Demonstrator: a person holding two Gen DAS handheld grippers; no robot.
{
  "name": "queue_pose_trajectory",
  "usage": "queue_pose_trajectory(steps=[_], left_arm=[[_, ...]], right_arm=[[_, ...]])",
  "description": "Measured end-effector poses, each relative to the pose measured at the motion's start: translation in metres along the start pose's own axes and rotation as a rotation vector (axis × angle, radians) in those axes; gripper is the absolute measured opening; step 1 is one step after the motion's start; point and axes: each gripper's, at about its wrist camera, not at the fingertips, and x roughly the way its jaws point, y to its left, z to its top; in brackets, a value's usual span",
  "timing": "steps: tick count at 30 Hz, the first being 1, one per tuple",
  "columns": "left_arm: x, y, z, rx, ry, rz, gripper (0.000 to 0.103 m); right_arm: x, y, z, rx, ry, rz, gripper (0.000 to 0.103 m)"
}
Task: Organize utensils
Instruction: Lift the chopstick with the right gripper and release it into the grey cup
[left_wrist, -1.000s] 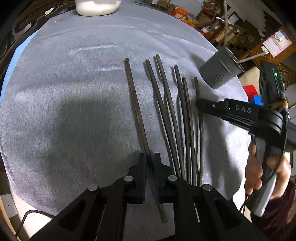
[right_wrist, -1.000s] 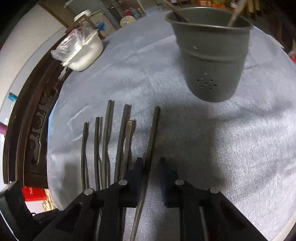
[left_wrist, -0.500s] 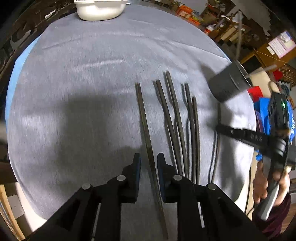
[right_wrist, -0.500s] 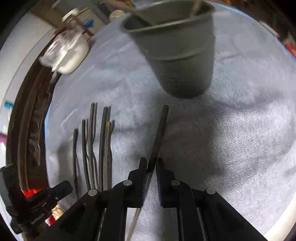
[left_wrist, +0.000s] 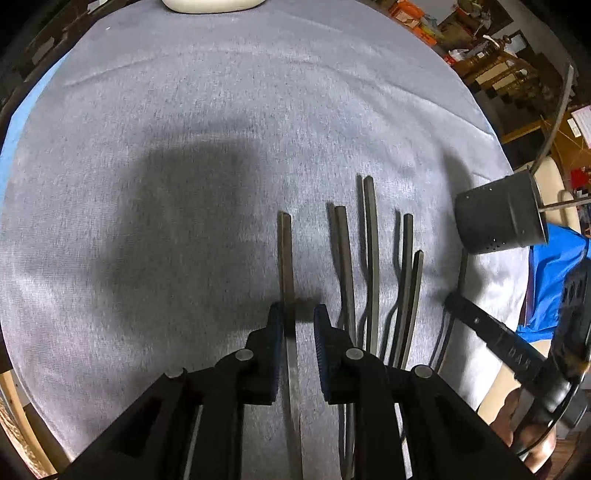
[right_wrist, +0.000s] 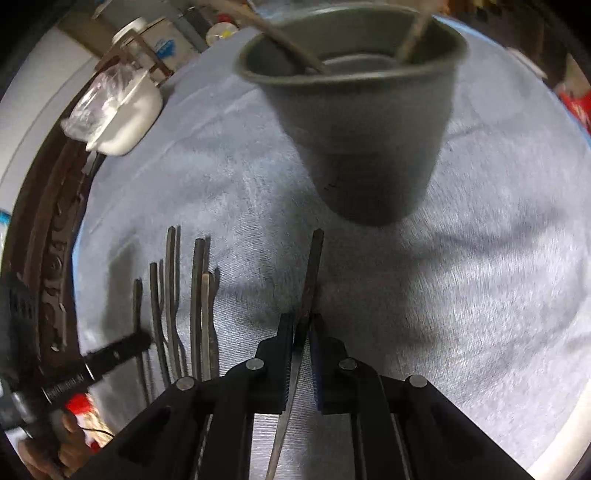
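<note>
Several dark utensils (left_wrist: 373, 258) lie side by side on the grey tablecloth (left_wrist: 184, 147); they also show in the right wrist view (right_wrist: 173, 295). My left gripper (left_wrist: 297, 317) is open, its jaws astride the leftmost utensil (left_wrist: 285, 258), which lies on the cloth. My right gripper (right_wrist: 303, 325) is shut on one utensil (right_wrist: 312, 266) and holds it lifted, its tip just in front of the grey holder cup (right_wrist: 362, 122). The cup holds two utensils. The cup (left_wrist: 498, 218) and the right gripper's body (left_wrist: 498, 339) show at the right of the left wrist view.
A white bowl (right_wrist: 125, 114) with a plastic bag stands at the table's far left edge; its rim (left_wrist: 210, 4) shows at the top of the left wrist view. A dark wooden rim (right_wrist: 48, 240) borders the table. Shelves and clutter stand beyond.
My right gripper closed on the rightmost utensil and lifted it toward the cup. My left gripper opened around the leftmost utensil and rose, so the table looks farther off.
</note>
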Motion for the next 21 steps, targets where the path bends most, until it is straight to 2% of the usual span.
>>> queue_pose_trajectory(steps=[2,5,11,21], left_arm=[[-0.002,0.004,0.000,-0.013,0.000,0.001,0.007],[-0.006,0.012,-0.004,-0.044,-0.022,-0.029,0.006],[-0.051,0.012,-0.013,-0.036,-0.153,-0.031,0.006],[-0.134,-0.037,-0.034,0.095,-0.398,-0.035,0.006]], right_arm=[[0.001,0.003,-0.002,-0.021,-0.016,0.005,0.009],[-0.004,0.003,-0.007,-0.024,-0.040,0.049,0.009],[-0.045,0.018,-0.017,-0.104,-0.170,0.138,0.007],[-0.127,0.018,-0.041,-0.178,-0.426,0.233,0.006]])
